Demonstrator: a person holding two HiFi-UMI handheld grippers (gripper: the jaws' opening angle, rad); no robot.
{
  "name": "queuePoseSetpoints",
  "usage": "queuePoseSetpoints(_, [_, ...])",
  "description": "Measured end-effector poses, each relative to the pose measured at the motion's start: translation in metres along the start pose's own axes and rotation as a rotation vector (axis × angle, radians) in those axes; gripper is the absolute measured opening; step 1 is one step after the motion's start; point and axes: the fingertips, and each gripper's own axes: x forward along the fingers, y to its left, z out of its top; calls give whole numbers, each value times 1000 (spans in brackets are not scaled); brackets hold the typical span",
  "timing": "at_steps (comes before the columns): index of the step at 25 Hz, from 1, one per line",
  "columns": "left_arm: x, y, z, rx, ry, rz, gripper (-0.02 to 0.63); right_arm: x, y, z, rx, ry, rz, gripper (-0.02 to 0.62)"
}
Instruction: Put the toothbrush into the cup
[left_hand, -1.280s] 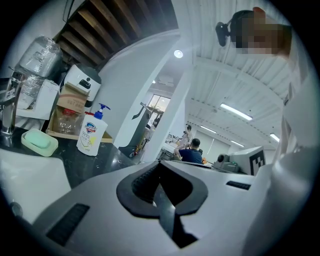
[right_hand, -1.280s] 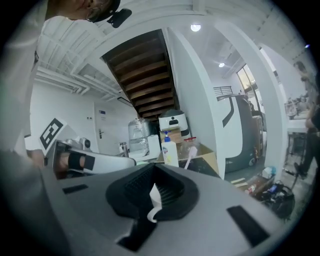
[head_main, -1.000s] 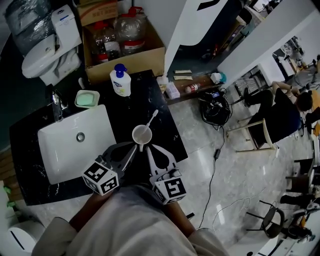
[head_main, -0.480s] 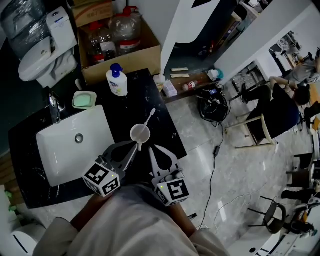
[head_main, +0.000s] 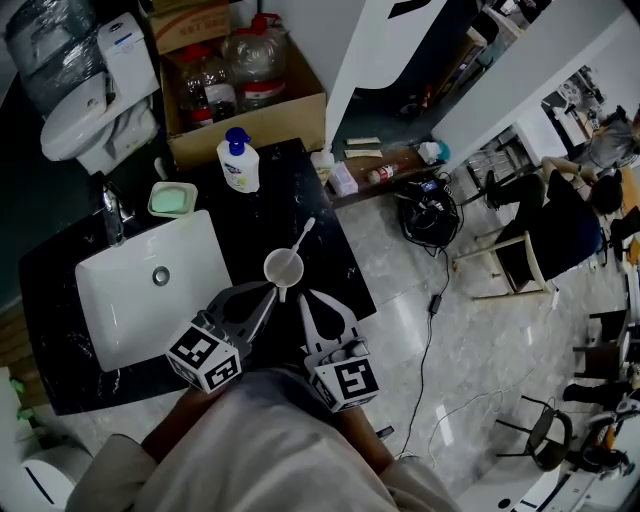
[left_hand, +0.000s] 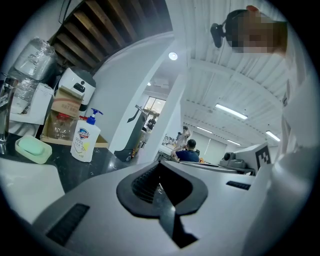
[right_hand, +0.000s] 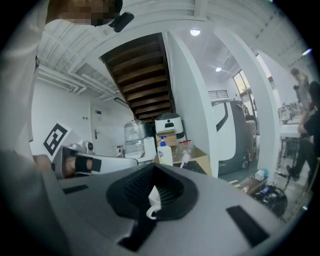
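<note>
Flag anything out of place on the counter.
Nothing stands out: the toothbrush leans in the upright cup on the black counter, and no spill or damage is visible.

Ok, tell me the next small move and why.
Probably just draw both grippers back: the toothbrush already stands in the white cup, leaning over its rim, and the left gripper and right gripper sit near it, jaws together, holding nothing.
</note>
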Motion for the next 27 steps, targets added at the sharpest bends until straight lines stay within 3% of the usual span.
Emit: queuePoseSetpoints(27, [3,-1,-5,-28,7,-1,6,4,-2,-10,13,36,13,5])
